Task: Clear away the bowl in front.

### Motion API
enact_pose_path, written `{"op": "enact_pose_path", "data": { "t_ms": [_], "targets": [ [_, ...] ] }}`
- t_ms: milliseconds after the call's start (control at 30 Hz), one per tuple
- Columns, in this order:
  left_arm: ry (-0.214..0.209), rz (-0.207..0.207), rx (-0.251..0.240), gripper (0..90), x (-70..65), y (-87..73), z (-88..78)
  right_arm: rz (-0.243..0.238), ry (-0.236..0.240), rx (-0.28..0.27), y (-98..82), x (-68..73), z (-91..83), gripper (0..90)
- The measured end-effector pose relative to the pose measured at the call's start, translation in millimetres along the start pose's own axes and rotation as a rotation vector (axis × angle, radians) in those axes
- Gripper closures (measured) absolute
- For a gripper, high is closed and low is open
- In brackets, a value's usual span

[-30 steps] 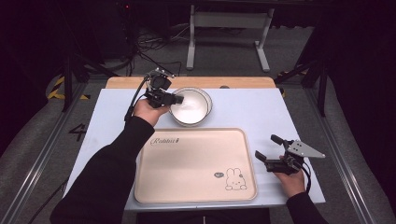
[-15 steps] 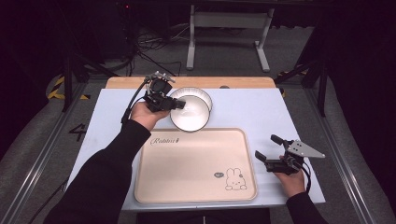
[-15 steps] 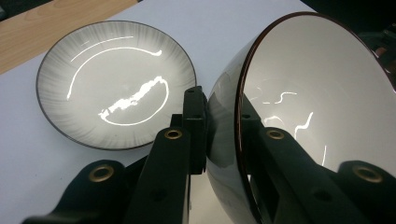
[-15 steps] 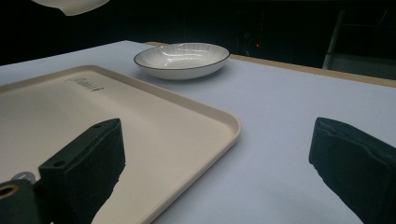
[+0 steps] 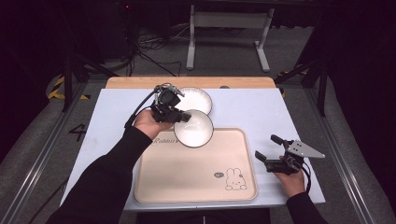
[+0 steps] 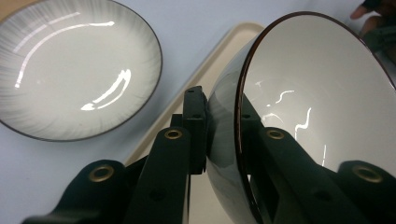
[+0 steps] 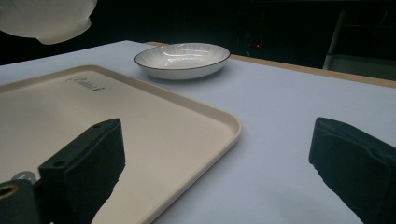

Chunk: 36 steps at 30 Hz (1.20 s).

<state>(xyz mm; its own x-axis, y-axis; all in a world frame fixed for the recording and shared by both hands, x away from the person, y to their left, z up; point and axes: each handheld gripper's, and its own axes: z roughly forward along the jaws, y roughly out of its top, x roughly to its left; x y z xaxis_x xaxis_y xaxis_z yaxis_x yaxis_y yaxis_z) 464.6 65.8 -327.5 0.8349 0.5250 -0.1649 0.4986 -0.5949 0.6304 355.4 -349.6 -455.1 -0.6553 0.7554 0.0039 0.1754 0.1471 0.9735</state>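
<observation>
A white bowl with a dark rim [image 5: 194, 128] hangs tilted above the far edge of the beige tray [image 5: 196, 177]. My left gripper [image 5: 183, 117] is shut on its rim, with one jaw inside and one outside the wall [image 6: 317, 93]. Behind it, a shallow white plate with a dark rim [image 5: 196, 99] lies on the white table; the same plate [image 6: 70, 70] is in the left gripper view. At the tray's right edge, my right gripper [image 5: 265, 146] rests low and open, with nothing between its jaws [image 7: 219, 163]. From there the plate [image 7: 182, 58] and the bowl's underside [image 7: 46, 18] show.
The tray [image 7: 116, 121] bears a rabbit drawing [image 5: 235, 179] and script lettering. The white table top [image 5: 261, 112] has a wooden strip [image 5: 140, 82] along its far edge. Beyond that edge are cables and a metal stand on the floor.
My left gripper has carried the bowl off the plate, nearer and to the right, to above the tray's far edge. The plate now lies uncovered. The right gripper has stayed put.
</observation>
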Motion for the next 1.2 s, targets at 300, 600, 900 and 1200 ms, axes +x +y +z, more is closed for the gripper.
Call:
{"op": "enact_pose_path", "data": {
  "t_ms": [300,600,900,1200],
  "targets": [
    [-0.036,0.042,0.076,80.7,-7.7,-4.8,15.0,-0.003,0.001,-0.001,0.0,-0.1,0.0,4.3],
    [-0.072,0.091,0.163,80.7,-13.5,-10.1,34.4,-0.004,0.002,-0.002,0.0,0.0,0.0,4.3],
    [-0.085,0.115,0.219,80.9,-17.6,-13.9,48.0,-0.005,0.003,-0.002,0.0,-0.1,0.0,4.3],
    [-0.104,0.119,0.259,81.0,-18.1,-18.6,59.7,-0.005,0.004,-0.002,0.0,0.0,-0.1,4.3]
  ]
}}
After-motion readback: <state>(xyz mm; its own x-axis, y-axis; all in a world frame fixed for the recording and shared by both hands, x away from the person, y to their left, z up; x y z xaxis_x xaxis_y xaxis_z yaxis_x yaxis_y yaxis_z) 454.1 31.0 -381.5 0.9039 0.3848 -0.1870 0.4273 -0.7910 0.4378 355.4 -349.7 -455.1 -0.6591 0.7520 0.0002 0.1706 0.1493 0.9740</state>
